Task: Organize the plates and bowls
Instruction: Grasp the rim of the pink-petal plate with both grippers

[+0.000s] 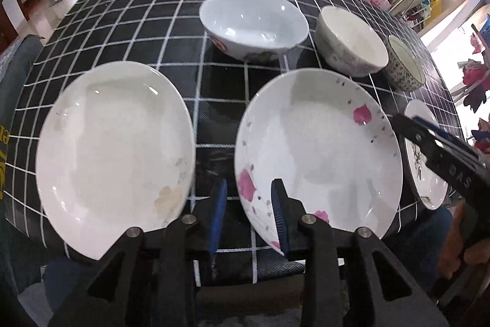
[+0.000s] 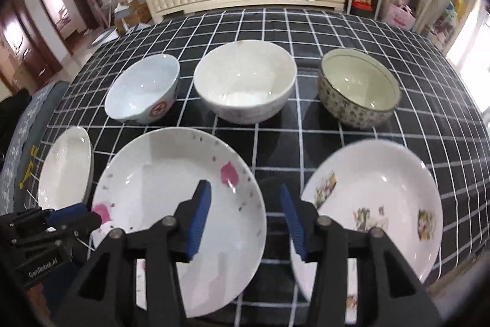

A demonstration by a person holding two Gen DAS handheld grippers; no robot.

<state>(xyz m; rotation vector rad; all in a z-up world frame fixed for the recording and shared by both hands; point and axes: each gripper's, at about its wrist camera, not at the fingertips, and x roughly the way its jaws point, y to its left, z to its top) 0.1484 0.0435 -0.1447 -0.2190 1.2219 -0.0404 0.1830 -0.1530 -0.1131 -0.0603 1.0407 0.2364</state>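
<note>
I hold both claws above the near edge of the checked surface [image 2: 306, 29]: the left claw [image 1: 249, 222] is slightly apart and empty, straddling the gap between the plain white plate [image 1: 113, 143] and the pink-flower plate [image 1: 318, 149]. The right claw [image 2: 245, 222] is wider apart and empty, over the gap between the pink-flower plate [image 2: 171, 198] and the leaf-print plate [image 2: 382, 204]. Three bowls stand in a row beyond the plates: pale blue bowl [image 2: 144, 91], white bowl [image 2: 245, 81], speckled bowl [image 2: 358, 88].
</note>
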